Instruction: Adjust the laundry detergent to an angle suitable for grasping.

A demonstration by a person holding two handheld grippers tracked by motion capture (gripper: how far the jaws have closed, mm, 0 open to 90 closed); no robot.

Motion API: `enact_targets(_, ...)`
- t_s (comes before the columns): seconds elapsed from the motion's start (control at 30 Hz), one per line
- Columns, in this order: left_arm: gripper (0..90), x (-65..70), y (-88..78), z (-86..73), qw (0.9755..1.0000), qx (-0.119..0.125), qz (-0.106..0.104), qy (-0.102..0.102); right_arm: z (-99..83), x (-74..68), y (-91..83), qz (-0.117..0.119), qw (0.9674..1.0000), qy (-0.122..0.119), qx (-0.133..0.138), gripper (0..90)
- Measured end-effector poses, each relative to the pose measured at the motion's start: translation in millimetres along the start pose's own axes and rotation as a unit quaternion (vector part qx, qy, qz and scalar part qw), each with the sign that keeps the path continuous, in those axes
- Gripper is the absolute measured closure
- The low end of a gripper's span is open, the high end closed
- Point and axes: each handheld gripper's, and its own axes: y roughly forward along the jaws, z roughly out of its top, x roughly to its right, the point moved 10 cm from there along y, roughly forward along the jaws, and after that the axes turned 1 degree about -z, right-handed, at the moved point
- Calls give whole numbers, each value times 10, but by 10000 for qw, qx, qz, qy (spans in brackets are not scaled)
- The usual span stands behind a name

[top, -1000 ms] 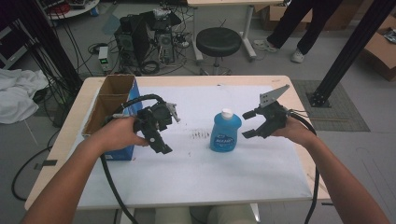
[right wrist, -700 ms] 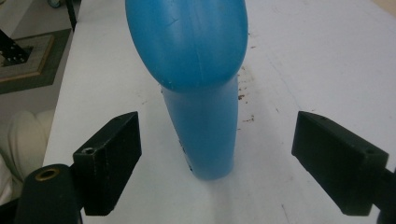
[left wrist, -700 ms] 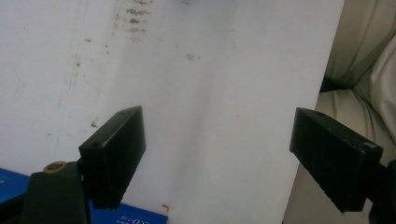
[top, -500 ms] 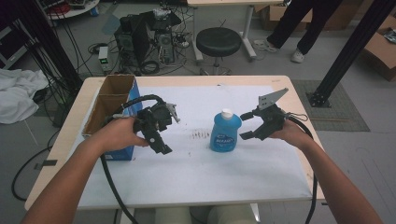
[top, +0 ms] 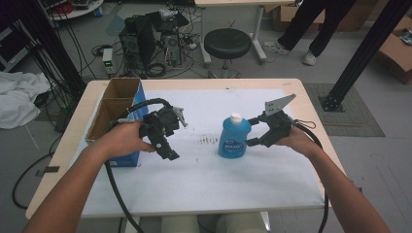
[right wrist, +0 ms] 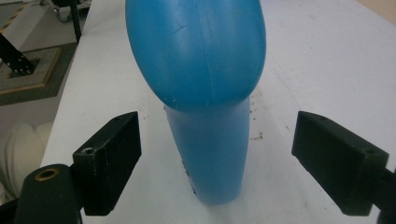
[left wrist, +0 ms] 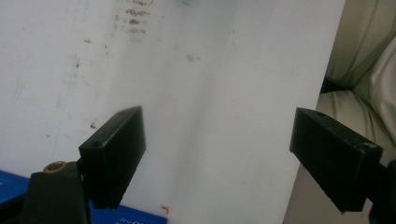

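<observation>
A blue bottle (top: 233, 137) with a white cap stands upright on the white table cover (top: 204, 179), a little right of centre. My right gripper (top: 251, 131) is open just to its right, jaws either side of the bottle's edge without touching. In the right gripper view the blue bottle (right wrist: 205, 84) rises close ahead between the wide-apart jaws of the right gripper (right wrist: 217, 161). My left gripper (top: 167, 145) hovers open left of centre, pointing down at the cover. The left gripper (left wrist: 224, 161) holds nothing, with stained white cover beneath.
An open cardboard box (top: 114, 104) with a blue side sits at the table's left edge, next to my left hand. Brown stains (top: 209, 141) mark the cover between the grippers. Beyond the table are a black stool (top: 227, 43), cables and a standing person's legs (top: 316, 29).
My right gripper has moved left, closing in on the blue bottle until its jaws flank the bottle's side. The left gripper has barely moved.
</observation>
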Motion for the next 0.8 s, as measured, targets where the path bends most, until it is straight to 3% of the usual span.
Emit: enact_targets(0.8,189,-15,12,11,10000,23,0,5,68,-28,203,-3,9996,-58,285,154)
